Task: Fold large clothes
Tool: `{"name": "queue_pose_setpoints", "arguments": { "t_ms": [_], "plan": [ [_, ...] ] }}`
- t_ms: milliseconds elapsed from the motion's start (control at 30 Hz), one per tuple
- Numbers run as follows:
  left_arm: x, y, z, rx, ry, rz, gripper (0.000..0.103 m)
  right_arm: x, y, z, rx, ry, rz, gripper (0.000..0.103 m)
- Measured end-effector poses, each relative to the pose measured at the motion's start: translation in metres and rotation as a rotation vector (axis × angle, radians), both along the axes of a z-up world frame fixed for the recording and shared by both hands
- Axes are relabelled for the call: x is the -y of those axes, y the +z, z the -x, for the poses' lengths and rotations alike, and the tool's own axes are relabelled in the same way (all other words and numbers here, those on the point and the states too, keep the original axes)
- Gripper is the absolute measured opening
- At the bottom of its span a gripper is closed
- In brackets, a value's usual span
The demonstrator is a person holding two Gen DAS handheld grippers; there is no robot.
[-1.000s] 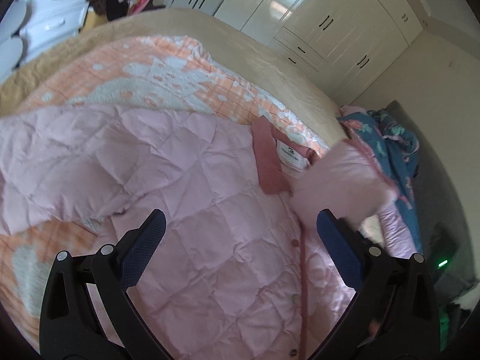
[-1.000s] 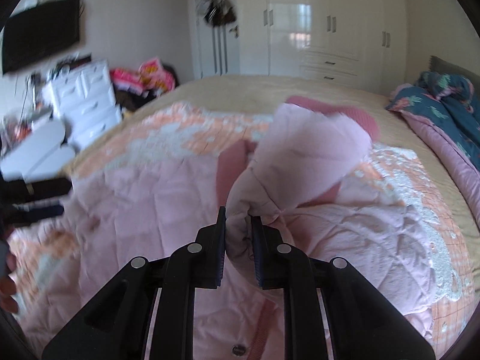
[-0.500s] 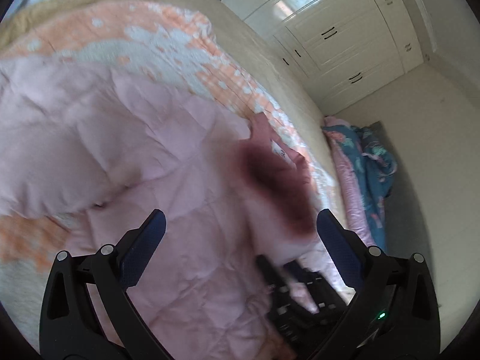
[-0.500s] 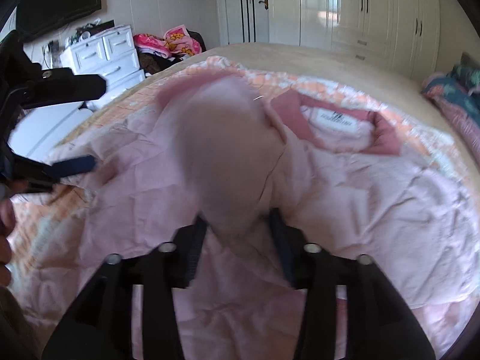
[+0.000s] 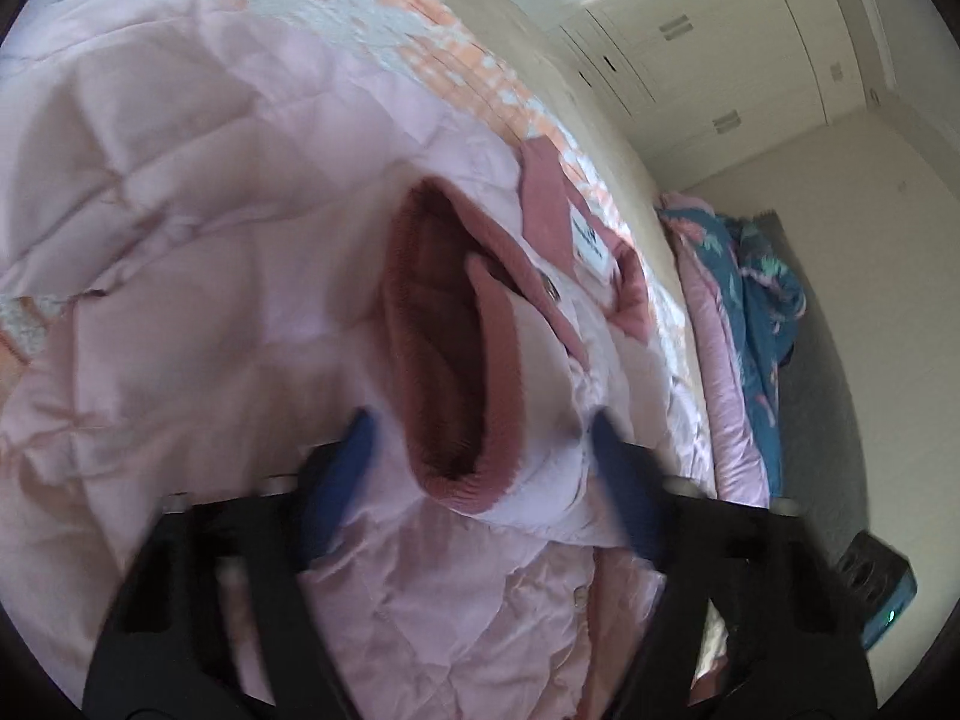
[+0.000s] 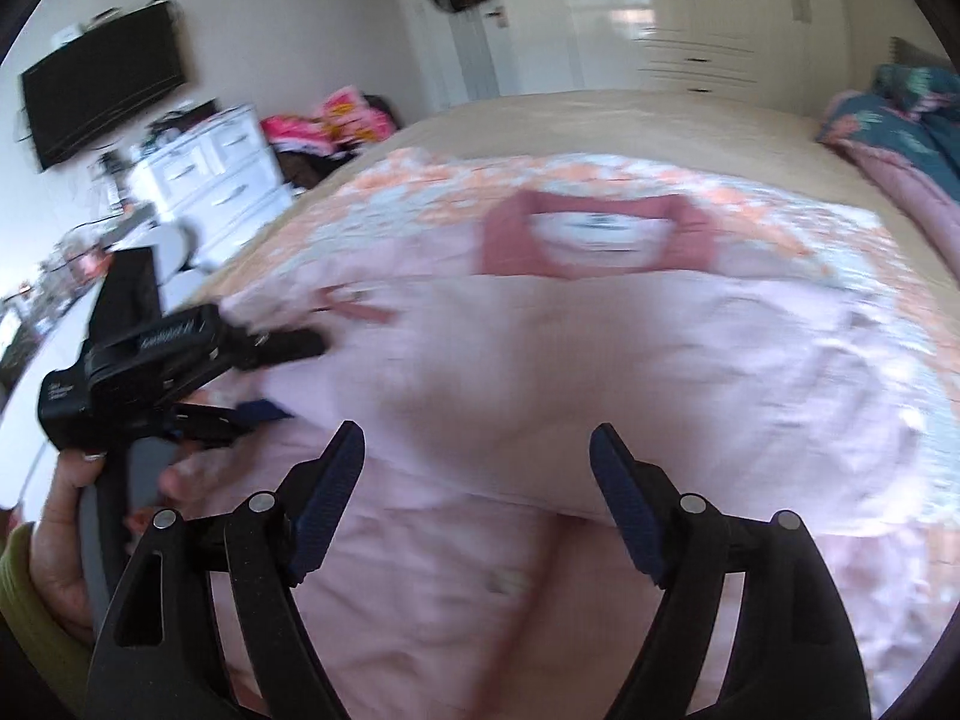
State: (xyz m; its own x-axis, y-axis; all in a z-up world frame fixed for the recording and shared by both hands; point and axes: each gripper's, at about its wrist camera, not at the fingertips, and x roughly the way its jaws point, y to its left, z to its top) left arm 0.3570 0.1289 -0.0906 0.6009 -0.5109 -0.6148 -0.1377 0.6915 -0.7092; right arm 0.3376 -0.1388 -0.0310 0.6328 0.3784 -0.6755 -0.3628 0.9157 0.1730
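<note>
One pink quilted jacket [image 6: 600, 372] lies spread across the bed [image 6: 600, 114], collar [image 6: 600, 234] toward the far side, on top of an orange-and-white patterned blanket [image 5: 420, 30]. One sleeve is folded in over the body, and its dark-pink ribbed cuff [image 5: 438, 360] gapes open right in front of your left gripper [image 5: 480, 468]. That gripper's two blue-padded fingers stand spread, one either side of the cuff end; motion blur hides whether they touch the fabric. Your right gripper [image 6: 477, 498] is likewise spread wide and holds nothing, its fingers low over the jacket's near half with the folded sleeve bulging just beyond them. From the right wrist view, your left hand [image 6: 60, 540] and its gripper sit at the jacket's left edge. Bare tan bedspread stretches beyond the collar, leaving open room there. At the bed's right side lies one bundled teal floral quilt [image 6: 900, 120] with pink lining. Off the bed's left side stand a white drawer unit [image 6: 210, 180] with a heap of bright pink clothes [image 6: 324, 126] beside it, one wall-mounted television [image 6: 102, 102] above, and white wardrobes [image 6: 660, 18] along the far wall.
</note>
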Motion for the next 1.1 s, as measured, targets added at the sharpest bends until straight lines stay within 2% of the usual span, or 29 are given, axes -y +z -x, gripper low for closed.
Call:
{"name": "queue_pose_setpoints", "arguments": {
  "t_ms": [67,100,167,300,433,533,767,933,1033,1100],
  "plan": [
    [0.005,0.0,0.001,0.02,-0.016,-0.004,0.028,0.021,-0.002,-0.003,-0.018,-0.044,0.004,0.077],
    [0.006,0.001,0.001,0.029,-0.019,-0.018,0.018,0.032,-0.004,-0.004,-0.034,-0.064,0.003,0.077],
    [0.005,0.012,0.005,0.078,-0.014,-0.025,0.013,0.052,-0.005,-0.01,-0.051,-0.116,-0.001,0.077],
    [0.0,0.033,0.005,0.132,-0.004,-0.142,0.012,0.083,-0.003,-0.027,-0.066,-0.196,-0.01,0.077],
    [-0.004,0.019,-0.002,0.065,0.009,-0.217,0.013,0.098,-0.014,-0.041,-0.095,-0.233,0.014,0.077],
    [-0.007,0.005,-0.005,0.013,0.012,-0.224,0.014,0.103,-0.03,-0.051,-0.136,-0.254,0.04,0.077],
    [-0.011,-0.007,-0.006,-0.011,0.007,-0.236,0.024,0.102,-0.065,-0.064,-0.191,-0.275,0.095,0.08],
    [-0.005,0.0,-0.005,-0.011,0.001,-0.272,0.029,0.097,-0.061,-0.061,-0.188,-0.283,0.106,0.083],
    [-0.005,0.008,-0.001,-0.007,-0.002,-0.287,0.045,0.098,-0.049,-0.051,-0.168,-0.269,0.036,0.088],
    [-0.006,0.014,0.003,-0.003,0.004,-0.287,0.061,0.095,-0.041,-0.042,-0.156,-0.266,0.008,0.092]
  ]
}}
